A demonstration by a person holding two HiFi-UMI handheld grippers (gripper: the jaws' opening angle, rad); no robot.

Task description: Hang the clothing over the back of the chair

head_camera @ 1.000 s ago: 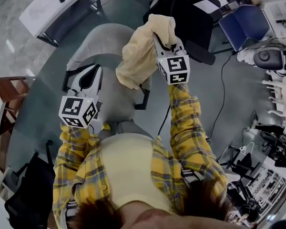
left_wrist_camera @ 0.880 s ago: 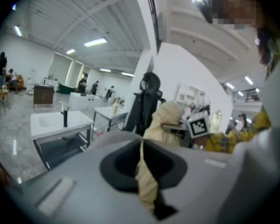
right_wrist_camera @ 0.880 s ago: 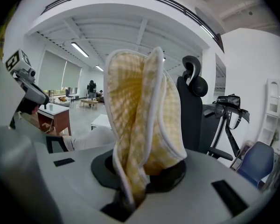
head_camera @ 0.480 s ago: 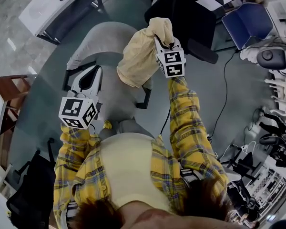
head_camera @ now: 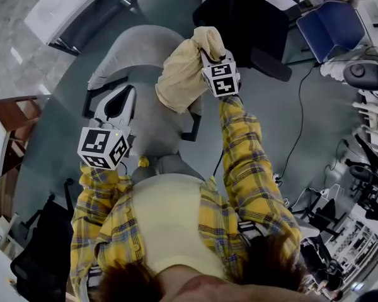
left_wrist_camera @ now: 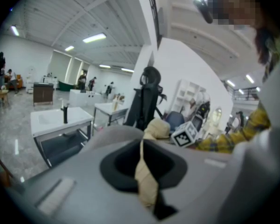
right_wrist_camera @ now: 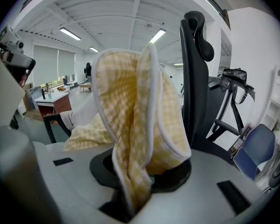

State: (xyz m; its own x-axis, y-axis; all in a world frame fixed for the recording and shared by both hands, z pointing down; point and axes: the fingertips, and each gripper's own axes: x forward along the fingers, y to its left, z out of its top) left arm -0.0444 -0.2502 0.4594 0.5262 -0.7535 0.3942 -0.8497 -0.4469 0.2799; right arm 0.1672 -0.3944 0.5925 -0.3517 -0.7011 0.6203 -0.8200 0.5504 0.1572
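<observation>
We're holding the clothing (head_camera: 183,74) bunched up over the right edge of the grey chair (head_camera: 129,55). It's pale yellow gingham w/ white piping, folded into a lump. The right gripper (head_camera: 205,52) is pinching a thick fold, its jaws having just eased a touch wider. The left gripper (head_camera: 121,98) is pinching a thin strip of the same cloth. The head view isn't showing that strip, and cloth is covering the right tips. Garment type: can't tell.

Garment (right_wrist_camera: 135,125): pale yellow gingham, white piping. Chair (head_camera: 135,58): grey. Shirt (head_camera: 242,162): yellow plaid, dark lines. Side chair (head_camera: 327,27): blue.
</observation>
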